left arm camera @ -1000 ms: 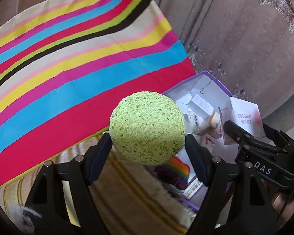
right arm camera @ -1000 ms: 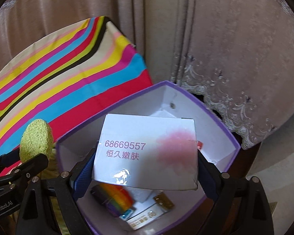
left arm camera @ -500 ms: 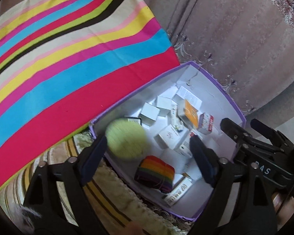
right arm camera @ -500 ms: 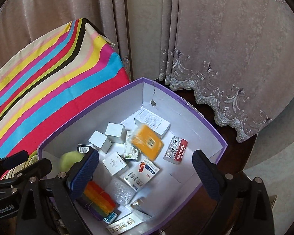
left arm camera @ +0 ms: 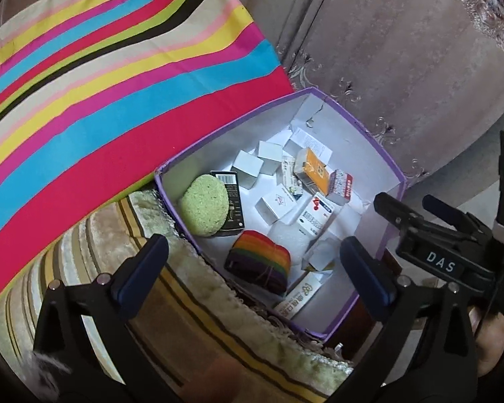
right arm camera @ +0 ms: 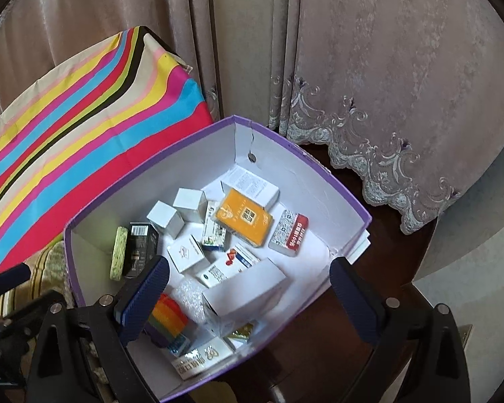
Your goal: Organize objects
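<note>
Sponge (left arm camera: 204,205): round, pale green, porous. We see it on edge in the purple box (left arm camera: 391,164), leaning on the left wall against a black carton (left arm camera: 233,201). Left gripper (left arm camera: 252,275) jaws opening, nothing between them. Right gripper (right arm camera: 248,295) spread wide and empty over the box; a white carton (right arm camera: 248,290) lies below it.
</note>
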`<state>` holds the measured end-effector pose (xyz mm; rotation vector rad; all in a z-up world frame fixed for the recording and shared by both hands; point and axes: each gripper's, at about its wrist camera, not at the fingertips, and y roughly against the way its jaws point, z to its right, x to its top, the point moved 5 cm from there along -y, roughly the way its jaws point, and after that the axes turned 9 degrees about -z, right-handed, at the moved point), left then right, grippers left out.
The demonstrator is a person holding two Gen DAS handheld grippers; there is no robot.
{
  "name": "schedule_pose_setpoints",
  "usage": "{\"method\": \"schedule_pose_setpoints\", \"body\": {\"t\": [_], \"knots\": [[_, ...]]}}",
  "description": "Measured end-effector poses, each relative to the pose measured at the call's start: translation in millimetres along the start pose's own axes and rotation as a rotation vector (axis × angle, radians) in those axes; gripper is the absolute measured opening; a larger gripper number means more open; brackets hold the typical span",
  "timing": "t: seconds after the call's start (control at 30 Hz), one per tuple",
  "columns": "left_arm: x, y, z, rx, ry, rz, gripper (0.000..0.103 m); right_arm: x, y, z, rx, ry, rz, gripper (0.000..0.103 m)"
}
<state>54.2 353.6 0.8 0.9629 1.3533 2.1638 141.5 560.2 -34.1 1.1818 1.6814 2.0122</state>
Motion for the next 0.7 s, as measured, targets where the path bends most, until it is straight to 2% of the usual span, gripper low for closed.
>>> {"method": "schedule_pose_setpoints", "body": {"t": [0.57, 0.7], "knots": [[3.0, 0.1, 9.7, 0.01, -0.039, 0.025, 0.103, -4.8, -1.7, 3.3, 0.001, -0.011, -0.009, 0.098], [3.6, 3.1, 13.1, -0.022, -0.045, 0.052, 0.103, -4.6, -2.7, 3.8, 0.002, -0.011, -0.012, 0.098]]}}
